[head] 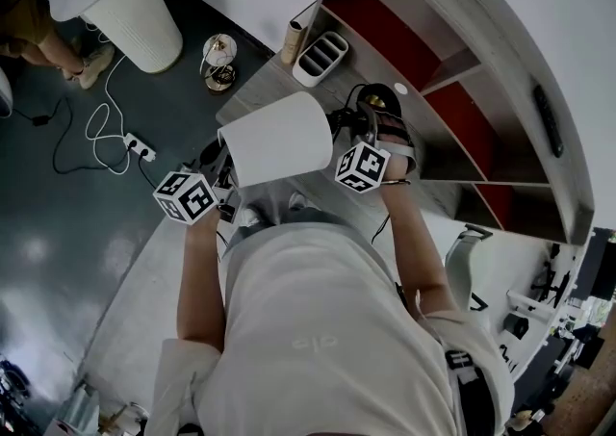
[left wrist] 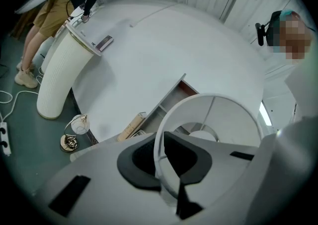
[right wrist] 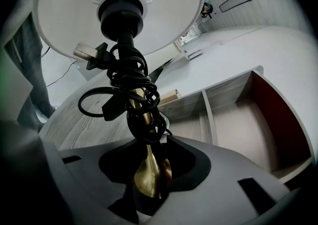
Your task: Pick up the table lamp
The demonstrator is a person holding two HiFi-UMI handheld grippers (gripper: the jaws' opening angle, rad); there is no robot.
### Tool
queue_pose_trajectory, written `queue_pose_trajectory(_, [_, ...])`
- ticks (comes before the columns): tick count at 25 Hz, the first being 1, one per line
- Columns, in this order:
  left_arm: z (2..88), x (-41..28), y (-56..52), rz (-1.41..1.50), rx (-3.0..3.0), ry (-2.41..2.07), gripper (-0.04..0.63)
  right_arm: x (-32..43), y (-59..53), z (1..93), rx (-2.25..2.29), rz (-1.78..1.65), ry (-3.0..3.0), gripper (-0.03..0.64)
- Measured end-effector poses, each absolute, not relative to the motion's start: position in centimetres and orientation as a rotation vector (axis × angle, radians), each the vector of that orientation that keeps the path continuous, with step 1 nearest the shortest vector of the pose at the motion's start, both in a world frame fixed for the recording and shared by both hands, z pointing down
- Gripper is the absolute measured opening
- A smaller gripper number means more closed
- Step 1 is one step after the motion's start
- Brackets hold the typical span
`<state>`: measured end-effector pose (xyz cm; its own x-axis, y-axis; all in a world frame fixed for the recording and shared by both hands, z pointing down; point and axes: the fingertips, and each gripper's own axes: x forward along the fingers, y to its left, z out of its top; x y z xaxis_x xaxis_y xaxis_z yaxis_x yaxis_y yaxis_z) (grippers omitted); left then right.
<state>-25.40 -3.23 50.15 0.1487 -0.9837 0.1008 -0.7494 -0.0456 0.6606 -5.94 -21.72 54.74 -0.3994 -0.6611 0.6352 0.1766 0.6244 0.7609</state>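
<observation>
Right gripper (right wrist: 151, 182) first: you have its jaws clamped on the brass stem (right wrist: 147, 164) of the table lamp (head: 279, 141), low down where the brass flares out. Your left gripper (left wrist: 171, 169) has its jaws nearly together, pinching the thin rim of the white shade (left wrist: 208, 107). So both grippers hold the lamp, one at each end. The black cord (right wrist: 126, 87) is wound round the stem, with its plug (right wrist: 89, 51) sticking out just under the shade.

In the head view the lamp lies tipped over, close to level, above the near part of the wood-grain tabletop (head: 260, 88) and in front of your chest. I judge it lifted clear of the tabletop, though no view shows the underside of its base.

Further out, a grey slotted tray (head: 322, 57) and a cardboard tube (head: 292, 39) stand at the far end of the tabletop. A shelf unit (head: 452, 68) with red backs rises along the tabletop's right side. On the floor beyond the tabletop sit a small globe lamp (head: 219, 61), a tall white ribbed cylinder (head: 135, 20) and a power strip (head: 140, 147).

The pick-up itself looks done, and you are in the carry. The shade rim is flimsy, so let your right gripper take the weight. Bring the lamp upright slowly, and mind the loose plug.
</observation>
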Motion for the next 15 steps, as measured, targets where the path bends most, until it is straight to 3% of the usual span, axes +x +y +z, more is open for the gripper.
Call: queue_pose_trajectory(15, [50.1, -24.7, -3.7, -0.492, 1.884, -1.610, 0.038, -4.7, -21.5, 54.8, 0.430, -0.941, -1.746, 0.163])
